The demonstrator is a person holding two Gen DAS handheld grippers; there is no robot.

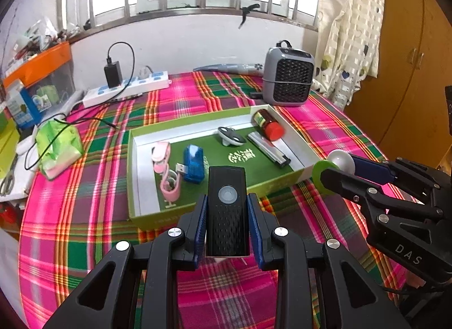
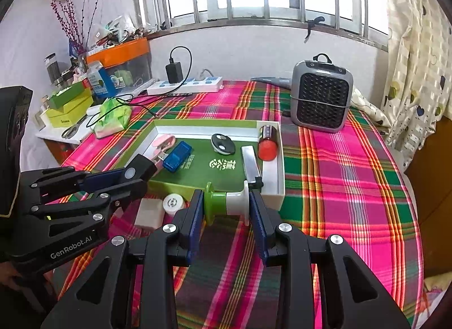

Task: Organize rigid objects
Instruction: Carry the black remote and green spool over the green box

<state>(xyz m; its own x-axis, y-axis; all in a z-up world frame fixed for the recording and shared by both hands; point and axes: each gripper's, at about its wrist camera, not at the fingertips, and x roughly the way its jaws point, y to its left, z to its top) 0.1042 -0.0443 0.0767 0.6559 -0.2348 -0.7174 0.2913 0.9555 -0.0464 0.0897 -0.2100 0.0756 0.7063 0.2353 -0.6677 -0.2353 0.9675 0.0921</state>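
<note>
My left gripper (image 1: 226,213) is shut on a black rectangular device (image 1: 226,210) with a round grey button, held above the near edge of the green-lined box (image 1: 141,176). My right gripper (image 2: 226,210) is shut on a green-and-white spool-shaped object (image 2: 226,203), held near the box's front right corner (image 2: 278,197). The box holds a pink clip (image 1: 165,170), a blue USB device (image 1: 193,163), a grey oval object (image 1: 230,135), a silver-black bar (image 1: 268,149) and a red-capped bottle (image 1: 268,125).
A white round container (image 2: 173,203) and a pale block (image 2: 149,214) lie on the plaid cloth in front of the box. A grey fan heater (image 2: 322,101) stands behind, a power strip (image 2: 186,84) at the wall, a green tissue pack (image 1: 58,146) and clutter to the left.
</note>
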